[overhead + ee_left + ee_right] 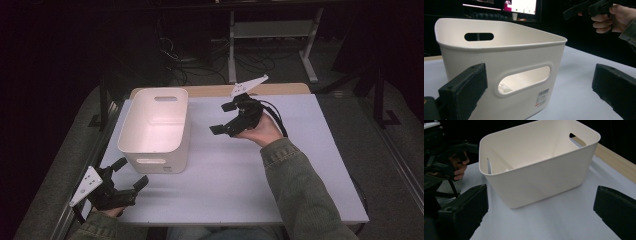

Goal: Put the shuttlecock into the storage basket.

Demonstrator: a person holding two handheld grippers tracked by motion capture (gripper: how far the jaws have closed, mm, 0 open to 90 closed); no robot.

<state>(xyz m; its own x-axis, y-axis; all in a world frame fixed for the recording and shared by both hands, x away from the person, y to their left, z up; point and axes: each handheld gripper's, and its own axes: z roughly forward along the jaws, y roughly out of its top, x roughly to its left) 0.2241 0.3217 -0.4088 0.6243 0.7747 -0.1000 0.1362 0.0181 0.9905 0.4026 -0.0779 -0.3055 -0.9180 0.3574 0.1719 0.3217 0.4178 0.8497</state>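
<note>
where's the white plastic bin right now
In the high view, the white plastic bin stands on the table's left half, between the left gripper and right gripper.

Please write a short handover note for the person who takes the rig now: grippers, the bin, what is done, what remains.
Left gripper: open, holds nothing, at the near end of the white bin, facing its handle slot.
Right gripper: open, holds nothing, raised over the table to the bin's right.
Bin: upright at table's left, looks empty.
Done: nothing gripped yet.
Left: probably grasping the bin; not begun.
</note>
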